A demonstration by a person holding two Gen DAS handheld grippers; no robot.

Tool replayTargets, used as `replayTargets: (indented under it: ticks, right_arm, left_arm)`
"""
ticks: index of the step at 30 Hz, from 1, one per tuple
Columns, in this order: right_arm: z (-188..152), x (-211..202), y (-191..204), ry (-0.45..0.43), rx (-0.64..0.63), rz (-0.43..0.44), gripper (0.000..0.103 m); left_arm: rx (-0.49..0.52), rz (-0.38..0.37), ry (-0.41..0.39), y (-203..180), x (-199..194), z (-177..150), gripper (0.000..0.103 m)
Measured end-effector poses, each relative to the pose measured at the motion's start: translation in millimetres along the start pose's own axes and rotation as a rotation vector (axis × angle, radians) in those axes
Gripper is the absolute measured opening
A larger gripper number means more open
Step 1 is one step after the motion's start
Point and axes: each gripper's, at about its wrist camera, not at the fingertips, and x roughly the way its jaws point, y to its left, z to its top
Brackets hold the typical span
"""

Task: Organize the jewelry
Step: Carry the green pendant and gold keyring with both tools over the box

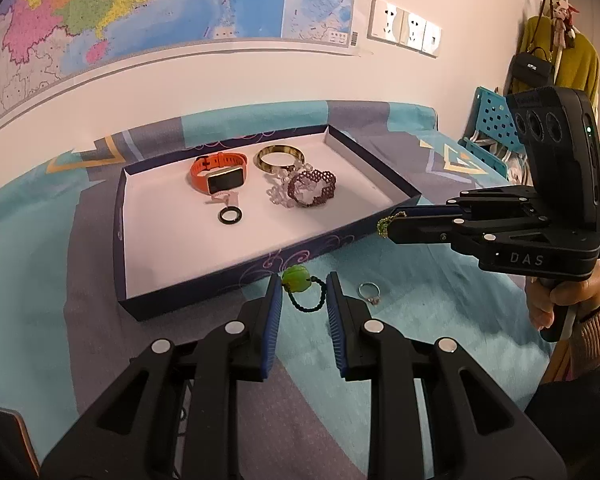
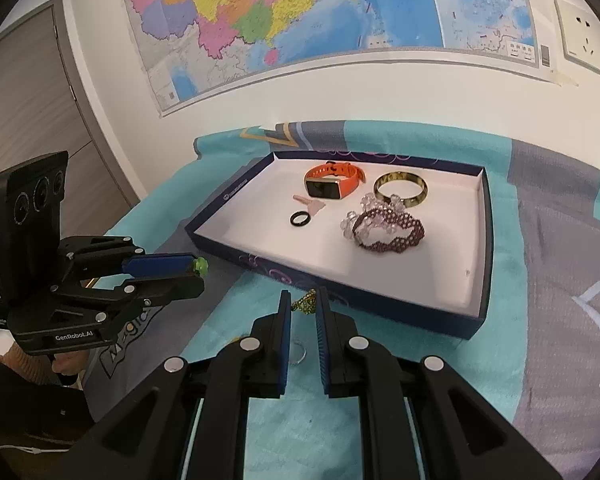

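A dark blue tray [image 1: 260, 268] with a white floor lies on the patterned cloth. In it are an orange watch [image 1: 220, 172], a gold bangle [image 1: 280, 156], a clear bead bracelet [image 1: 278, 194], a purple beaded bracelet [image 1: 314, 188], a black ring [image 1: 230, 216] and a small pink piece [image 1: 224, 199]. My left gripper [image 1: 302, 282] is shut on a green bead bracelet [image 1: 294, 279], its black cord hanging in front of the tray. My right gripper [image 2: 303, 300] is shut on a gold-green chain [image 2: 306, 303] just before the tray's front wall [image 2: 400, 312]. A silver ring [image 1: 370, 292] lies on the cloth.
The bed's turquoise and grey cloth [image 1: 420, 320] spreads around the tray. A map [image 2: 300, 20] covers the wall behind. Wall sockets [image 1: 404, 28], a blue perforated rack [image 1: 496, 120] and hanging bags and clothes [image 1: 560, 60] are to the right. A person's hand [image 1: 560, 300] holds the right gripper's handle.
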Motion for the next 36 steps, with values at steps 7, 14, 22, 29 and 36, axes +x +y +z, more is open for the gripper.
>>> replayTargets:
  ticks: [7, 14, 22, 29, 36]
  right_arm:
    - [10, 1, -3, -0.011, -0.006, -0.013, 0.011]
    - [16, 4, -7, -0.017, 0.000, -0.023, 0.011]
    - [22, 8, -10, -0.017, 0.000, -0.030, 0.011]
    - [26, 12, -14, -0.015, 0.003, -0.037, 0.011]
    - [31, 20, -20, -0.006, 0.004, -0.055, 0.011]
  left_arm:
    - [0.000, 0.007, -0.008, 4, 3, 7, 0.023]
    - [-0.002, 0.011, -0.020, 7, 4, 13, 0.023]
    - [-0.007, 0.015, -0.025, 9, 8, 17, 0.023]
    - [-0.006, 0.021, -0.025, 11, 12, 22, 0.023]
    - [-0.006, 0.033, -0.023, 15, 18, 28, 0.023]
